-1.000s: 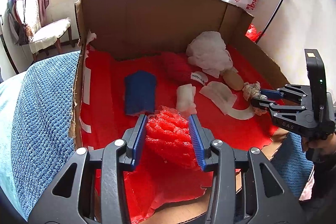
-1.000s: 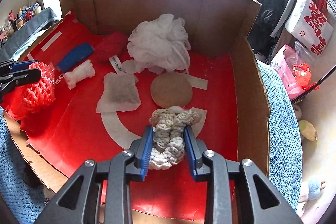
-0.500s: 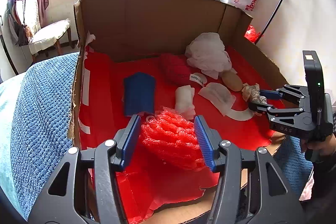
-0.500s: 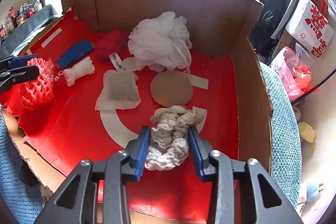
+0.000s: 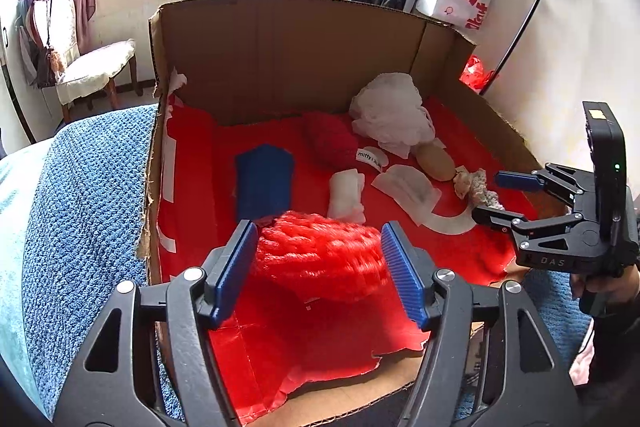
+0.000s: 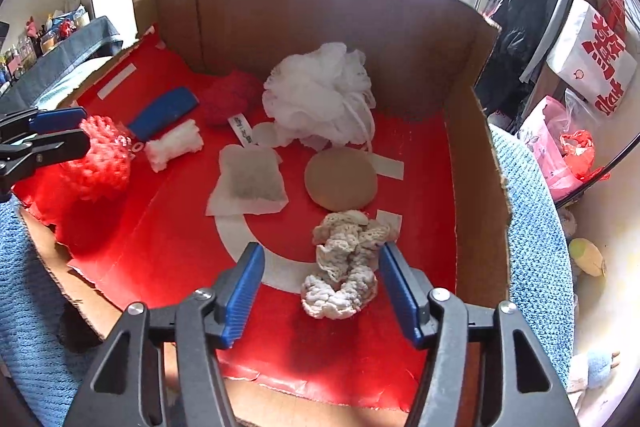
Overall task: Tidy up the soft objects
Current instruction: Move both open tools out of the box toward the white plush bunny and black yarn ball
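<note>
Red foam netting (image 5: 320, 259), puffy and ribbed, and knobbly cream crochet (image 6: 346, 263) lie between wide-spread fingers.

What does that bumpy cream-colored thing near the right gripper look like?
The knitted rag is cream and off-white, made of thick looped yarn, scrunched into a lumpy heap. It lies on the red lining of the cardboard box, near the box's right wall and just in front of the round tan sponge. The right gripper is open; the rag sits close by its right finger, and actual contact is unclear.
</note>
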`<state>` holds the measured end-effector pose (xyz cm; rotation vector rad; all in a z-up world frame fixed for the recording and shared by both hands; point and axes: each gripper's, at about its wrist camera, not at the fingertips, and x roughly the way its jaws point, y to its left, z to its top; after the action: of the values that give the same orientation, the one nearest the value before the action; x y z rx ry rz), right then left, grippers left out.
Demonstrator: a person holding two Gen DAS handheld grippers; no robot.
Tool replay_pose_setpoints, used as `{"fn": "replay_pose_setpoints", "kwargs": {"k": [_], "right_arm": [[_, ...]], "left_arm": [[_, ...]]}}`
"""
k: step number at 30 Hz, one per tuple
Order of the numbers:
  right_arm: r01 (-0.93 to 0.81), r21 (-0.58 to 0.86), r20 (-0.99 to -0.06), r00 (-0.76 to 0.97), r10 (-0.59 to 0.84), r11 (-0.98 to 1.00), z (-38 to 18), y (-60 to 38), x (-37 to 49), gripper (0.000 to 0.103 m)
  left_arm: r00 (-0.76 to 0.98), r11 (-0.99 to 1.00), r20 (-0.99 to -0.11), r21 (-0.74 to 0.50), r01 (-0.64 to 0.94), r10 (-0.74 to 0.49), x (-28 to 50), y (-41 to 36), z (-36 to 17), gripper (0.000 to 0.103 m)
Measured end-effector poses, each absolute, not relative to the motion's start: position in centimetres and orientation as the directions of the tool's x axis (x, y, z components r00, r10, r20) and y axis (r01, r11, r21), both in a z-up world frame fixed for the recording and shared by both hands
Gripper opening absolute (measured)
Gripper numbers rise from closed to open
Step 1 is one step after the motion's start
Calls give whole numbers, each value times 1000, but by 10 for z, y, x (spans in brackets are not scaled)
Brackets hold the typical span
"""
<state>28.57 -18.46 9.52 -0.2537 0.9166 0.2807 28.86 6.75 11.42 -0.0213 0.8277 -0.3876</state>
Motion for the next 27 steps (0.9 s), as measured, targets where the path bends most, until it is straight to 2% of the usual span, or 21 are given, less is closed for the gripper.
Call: {"fn": "replay_pose_setpoints", "kwargs": {"k": [2, 10, 18, 23, 27], "right_arm": [[-342, -99, -797, 589, 131, 935, 100, -184, 282, 69], [-330, -70, -758, 631, 165, 941, 125, -190, 264, 73], [-318, -16, -685, 694, 221, 948, 160, -199, 229, 93], [-318, 18, -627, 735, 259, 948, 182, -206, 200, 100], [-316, 42, -580, 764, 281, 948, 193, -211, 174, 103]], "left_arm": [[617, 930, -707, -172, 323, -345, 286, 69, 116, 75], [644, 924, -671, -190, 331, -368, 270, 70, 128, 75], [688, 919, -612, -212, 333, -390, 235, 71, 146, 81], [725, 917, -564, -206, 342, -397, 205, 66, 159, 88], [765, 919, -511, -185, 347, -392, 175, 59, 170, 91]]}}
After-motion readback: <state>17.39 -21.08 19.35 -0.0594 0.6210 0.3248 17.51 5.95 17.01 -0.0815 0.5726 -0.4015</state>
